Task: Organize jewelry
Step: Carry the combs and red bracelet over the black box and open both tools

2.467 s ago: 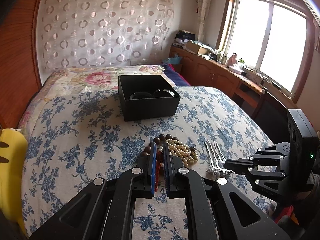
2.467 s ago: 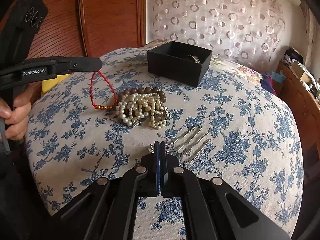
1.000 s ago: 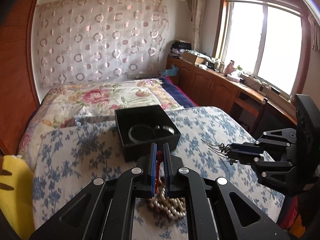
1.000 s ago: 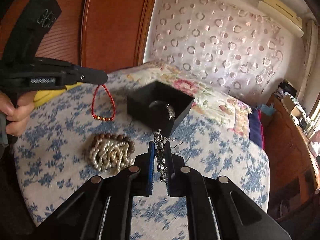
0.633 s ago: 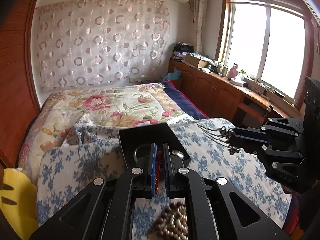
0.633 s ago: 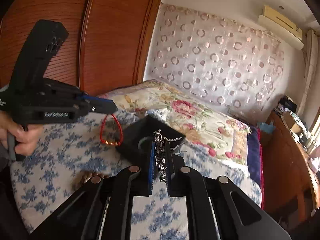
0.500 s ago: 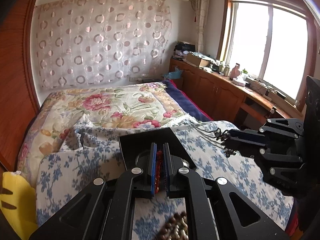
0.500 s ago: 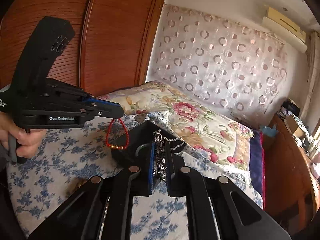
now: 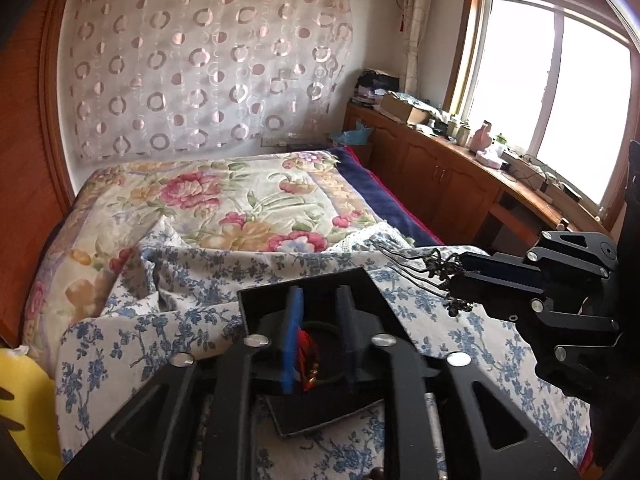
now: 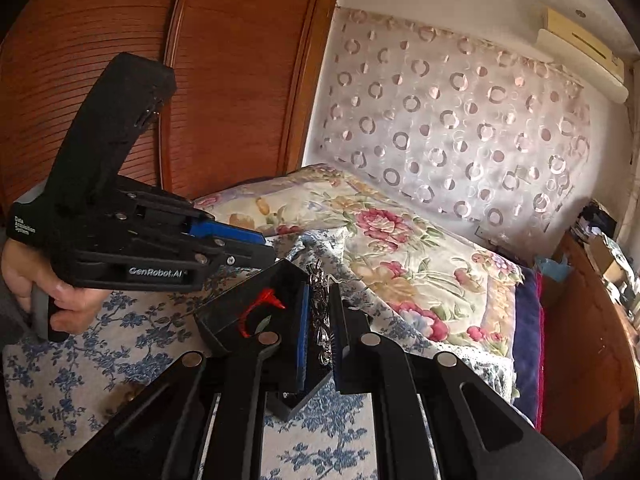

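I had both grippers over the black box (image 9: 308, 284), which sat on the blue-flowered cloth (image 9: 132, 332) spread over the near end of the bed. The left gripper (image 9: 318, 340) had just been opening; its jaws stood apart, and the red bracelet (image 9: 307, 354) hung loose between them, dropping into the box. From the right wrist view the bracelet (image 10: 260, 306) showed against the box's (image 10: 256, 292) dark interior, so I judged that piece as good as delivered. The right gripper (image 10: 320, 320) was clamped on the silver hair comb (image 10: 320, 312), carried just above the box's right edge and not yet released; its prongs (image 9: 404, 260) pointed left in the left wrist view. That drop was the next step. A few brown beads (image 9: 378, 472) showed at the near edge of the cloth, so I reckoned more jewelry was left to collect. Beyond the cloth lay a quilt with pink flowers (image 9: 224, 200), a curtain with ring patterns (image 9: 200, 72) on the far wall, wooden cabinets (image 9: 432, 176) under a bright window (image 9: 560, 104) on the right, and a wooden wardrobe (image 10: 200, 80) on the left.
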{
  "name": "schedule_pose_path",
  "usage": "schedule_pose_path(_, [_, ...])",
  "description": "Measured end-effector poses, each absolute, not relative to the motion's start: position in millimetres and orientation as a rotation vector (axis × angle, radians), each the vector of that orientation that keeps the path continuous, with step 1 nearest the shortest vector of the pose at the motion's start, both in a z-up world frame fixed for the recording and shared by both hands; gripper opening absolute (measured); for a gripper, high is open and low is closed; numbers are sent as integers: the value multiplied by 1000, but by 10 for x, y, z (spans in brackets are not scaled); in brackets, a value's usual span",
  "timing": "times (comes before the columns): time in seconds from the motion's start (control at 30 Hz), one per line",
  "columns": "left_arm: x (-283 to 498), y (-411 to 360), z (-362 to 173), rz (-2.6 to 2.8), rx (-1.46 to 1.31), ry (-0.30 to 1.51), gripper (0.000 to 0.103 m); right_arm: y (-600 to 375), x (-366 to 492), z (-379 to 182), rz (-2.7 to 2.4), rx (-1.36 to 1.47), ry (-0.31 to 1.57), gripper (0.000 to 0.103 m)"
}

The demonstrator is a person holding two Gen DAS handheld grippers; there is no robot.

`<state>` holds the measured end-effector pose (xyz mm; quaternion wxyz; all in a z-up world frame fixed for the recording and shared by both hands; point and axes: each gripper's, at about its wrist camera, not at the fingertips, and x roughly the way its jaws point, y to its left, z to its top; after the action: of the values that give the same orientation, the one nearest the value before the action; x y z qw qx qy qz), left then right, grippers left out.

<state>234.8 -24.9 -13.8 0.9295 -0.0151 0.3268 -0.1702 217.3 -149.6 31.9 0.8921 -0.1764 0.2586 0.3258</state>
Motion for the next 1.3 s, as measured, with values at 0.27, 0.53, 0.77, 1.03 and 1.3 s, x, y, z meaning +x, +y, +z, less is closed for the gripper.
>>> schedule_pose_path(0.27, [2185, 60, -164, -276, -39, 667, 36, -1234, 2333, 163, 721, -414, 556, 11])
schedule_pose_path(0.53, [2065, 275, -264, -245, -58, 687, 36, -925, 2402, -83, 759, -493, 608, 11])
schedule_pose_path(0.77, [1923, 289, -331, -253, -58, 697, 36, -827, 2373, -133, 761, -499, 627, 12])
schedule_pose_path(1.03, [1713, 322, -407, -255, -77, 708, 37, -858, 2341, -172, 747, -465, 652, 12])
schedule_pose_path(1.3, [1453, 274, -445, -275, -76, 711, 37, -1138, 2135, -30, 710, -354, 646, 12])
